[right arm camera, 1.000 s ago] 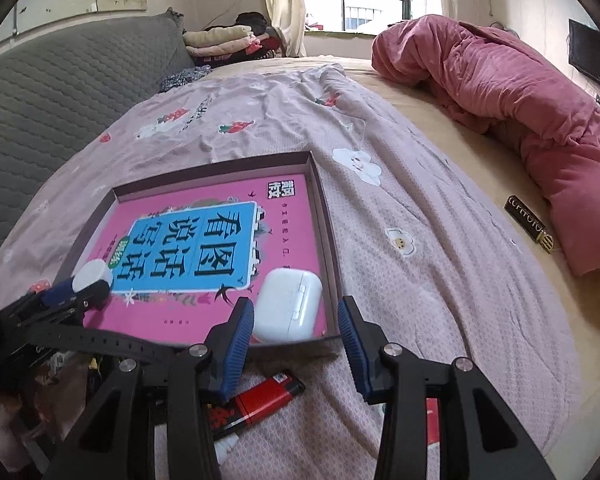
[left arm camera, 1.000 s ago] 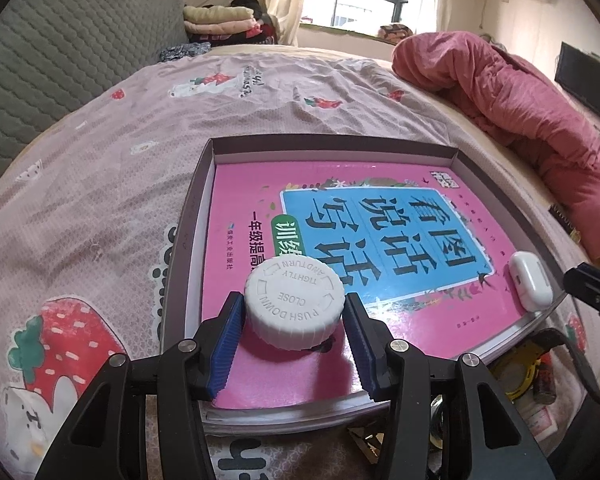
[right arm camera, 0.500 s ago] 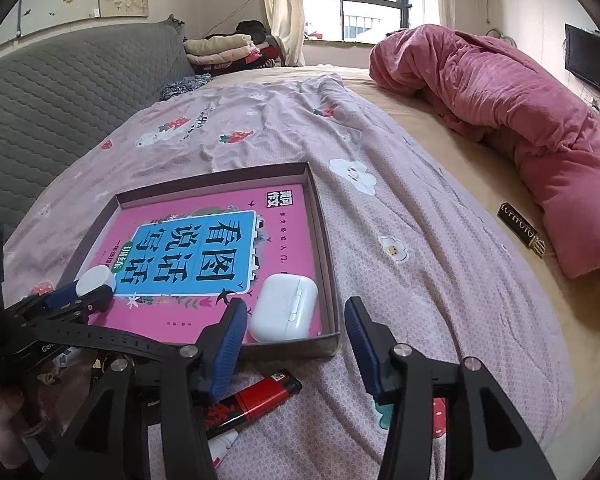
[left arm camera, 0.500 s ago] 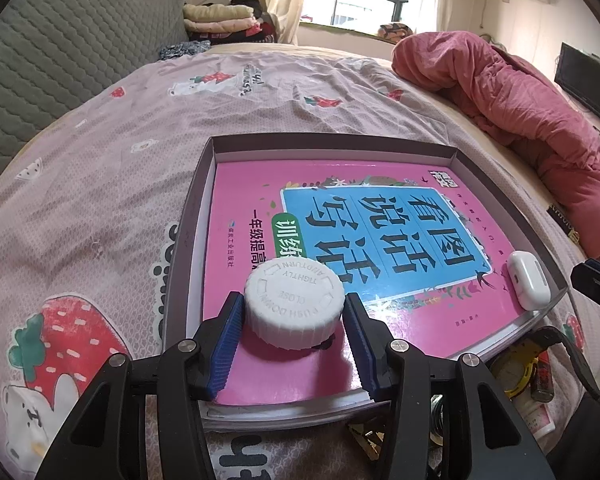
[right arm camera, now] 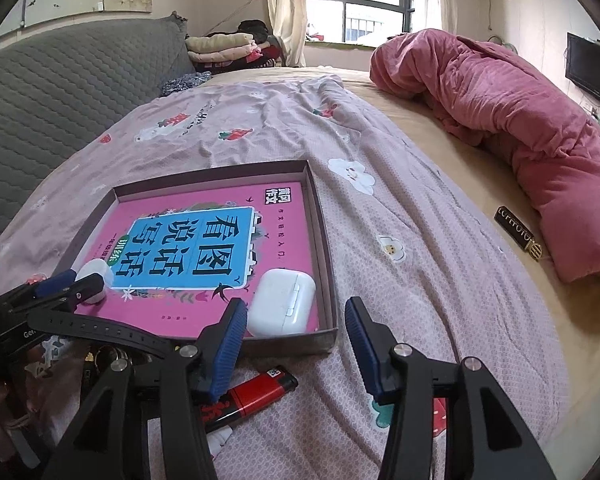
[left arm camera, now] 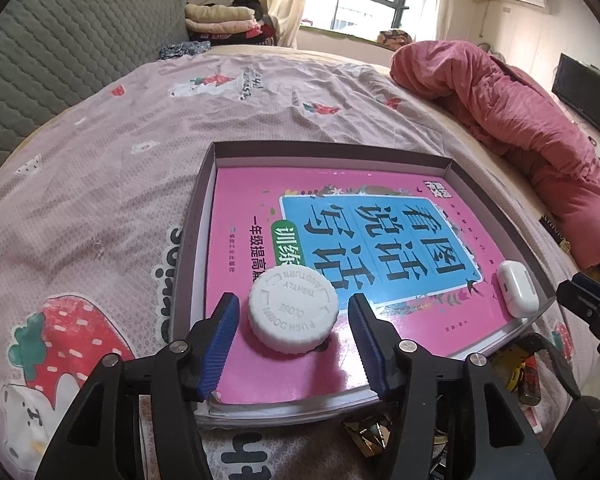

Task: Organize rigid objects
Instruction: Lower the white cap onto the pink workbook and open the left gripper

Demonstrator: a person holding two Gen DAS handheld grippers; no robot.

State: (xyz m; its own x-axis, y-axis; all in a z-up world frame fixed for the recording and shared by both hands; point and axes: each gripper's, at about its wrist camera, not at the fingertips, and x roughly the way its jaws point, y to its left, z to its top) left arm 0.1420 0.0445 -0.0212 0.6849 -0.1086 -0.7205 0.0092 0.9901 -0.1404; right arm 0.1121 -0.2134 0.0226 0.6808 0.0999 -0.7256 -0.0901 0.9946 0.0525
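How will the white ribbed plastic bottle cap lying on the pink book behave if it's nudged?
The white ribbed plastic bottle cap lies flat, so it will probably slide on the glossy pink book rather than roll. It looks rigid and probably light. The ribbed rim should grip well; the opening left gripper does not touch it.

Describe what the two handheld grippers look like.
Both match: the left gripper and right gripper have black plastic arms joined by silver screws, each ending in two fingers faced with ribbed blue pads. No cables or sleeves are visible. White lettering marks the left gripper's body in the right wrist view.
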